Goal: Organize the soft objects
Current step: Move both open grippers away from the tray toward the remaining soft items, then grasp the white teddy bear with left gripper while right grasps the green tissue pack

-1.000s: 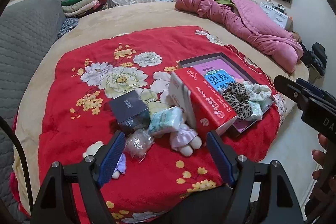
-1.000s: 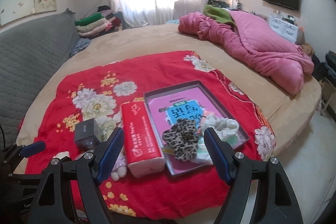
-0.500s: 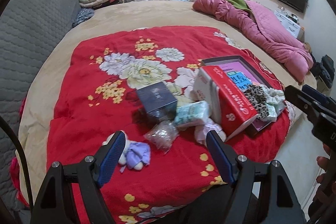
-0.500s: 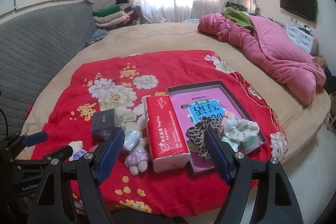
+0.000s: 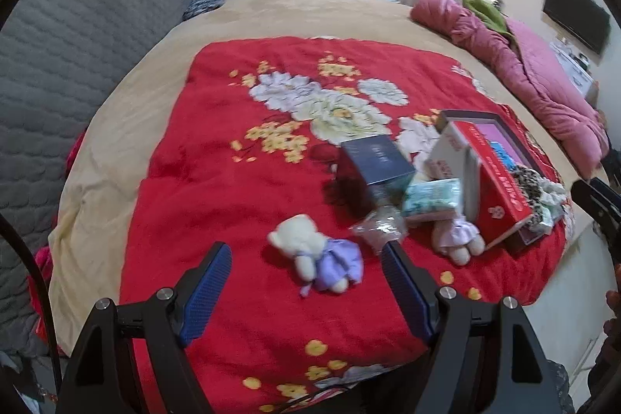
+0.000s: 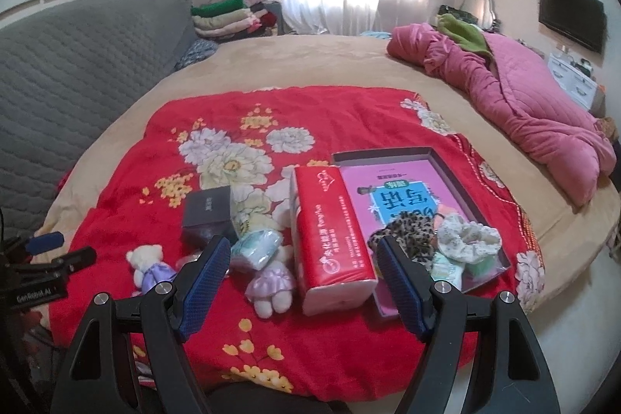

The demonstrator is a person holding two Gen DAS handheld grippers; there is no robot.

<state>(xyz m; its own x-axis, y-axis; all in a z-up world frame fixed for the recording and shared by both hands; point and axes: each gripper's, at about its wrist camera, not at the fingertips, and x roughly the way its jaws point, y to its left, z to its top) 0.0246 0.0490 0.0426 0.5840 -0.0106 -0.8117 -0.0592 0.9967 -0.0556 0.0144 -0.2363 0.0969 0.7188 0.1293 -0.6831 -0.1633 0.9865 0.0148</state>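
Both your left tongs (image 5: 306, 291) and right tongs (image 6: 300, 280) hang spread and empty. The small white plush bear in a lilac dress (image 5: 318, 253) lies at twelve o'clock of the left pair, with the crinkly clear plastic packet (image 5: 378, 226) just beside it at two o'clock. Close off-centre and you risk snagging that packet too.

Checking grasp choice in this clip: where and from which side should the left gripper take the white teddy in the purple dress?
Grip the white teddy across its purple-dressed body, coming from above. It lies flat and alone on the red blanket, apart from the plastic packet. The left gripper is open and nearest it.
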